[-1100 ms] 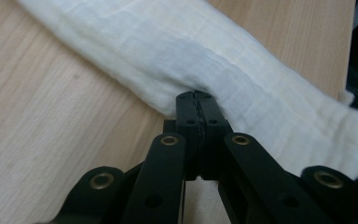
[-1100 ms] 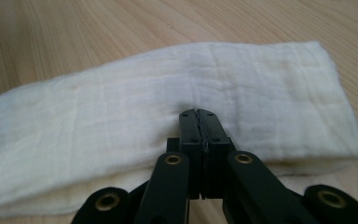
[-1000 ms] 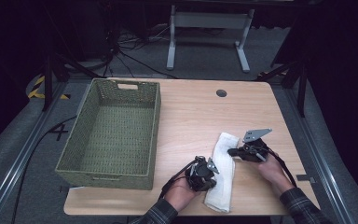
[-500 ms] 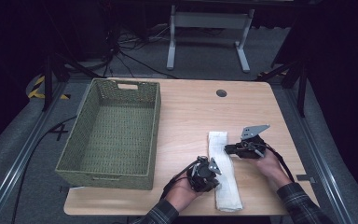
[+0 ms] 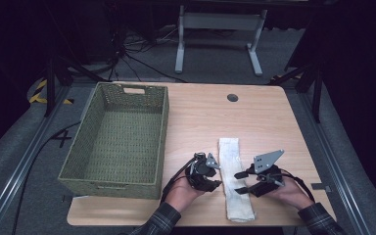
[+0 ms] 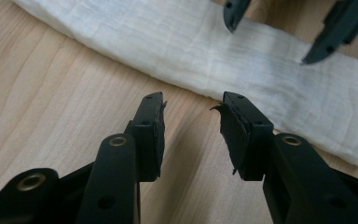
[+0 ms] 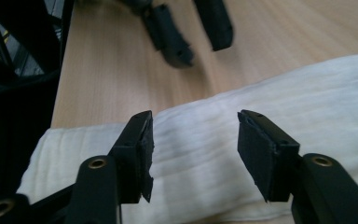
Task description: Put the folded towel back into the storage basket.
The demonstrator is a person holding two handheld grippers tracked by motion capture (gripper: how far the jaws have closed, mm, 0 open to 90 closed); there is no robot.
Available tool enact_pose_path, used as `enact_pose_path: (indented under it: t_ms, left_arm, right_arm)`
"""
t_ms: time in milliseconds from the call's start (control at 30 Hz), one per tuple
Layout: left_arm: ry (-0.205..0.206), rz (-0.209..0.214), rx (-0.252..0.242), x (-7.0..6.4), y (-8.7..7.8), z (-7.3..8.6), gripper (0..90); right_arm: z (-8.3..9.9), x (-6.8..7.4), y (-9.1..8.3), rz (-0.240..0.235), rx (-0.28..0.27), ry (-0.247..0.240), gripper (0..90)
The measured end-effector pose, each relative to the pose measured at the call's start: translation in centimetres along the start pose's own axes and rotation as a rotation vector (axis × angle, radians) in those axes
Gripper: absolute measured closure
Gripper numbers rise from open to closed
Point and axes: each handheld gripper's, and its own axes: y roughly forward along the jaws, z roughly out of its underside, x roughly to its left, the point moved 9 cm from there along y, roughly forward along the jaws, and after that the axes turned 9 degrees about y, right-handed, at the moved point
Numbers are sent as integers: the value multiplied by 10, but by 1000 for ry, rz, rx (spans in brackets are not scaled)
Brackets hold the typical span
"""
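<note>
Both tools are released and face each other across the folded white towel [image 5: 235, 178]: left tool [image 5: 217, 176] beside its edge, right tool [image 5: 241, 182] above it.

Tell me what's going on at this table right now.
A person is working on a folded white cloth lying as a long strip on the wooden table, holding a set of tongs in each hand. The left tongs sit open beside the cloth's left edge, over bare wood. The right tongs are open too, jaws poised over the cloth's right side. Neither grips the cloth. A green woven basket stands empty to the left.
</note>
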Motion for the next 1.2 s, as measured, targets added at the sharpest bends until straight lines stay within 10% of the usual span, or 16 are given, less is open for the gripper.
enact_pose_path:
  t_ms: [533,800,1200]
  left_arm:
    - [-1,2,4,3,1,-3,552]
    - [22,-21,-23,12,3,-21,461]
    - [108,-45,-7,52,29,-58,385]
  right_arm:
    - [18,19,21,55,35,-103,285]
    - [19,27,18,-10,31,-109,749]
    - [20,28,17,-37,40,-94,801]
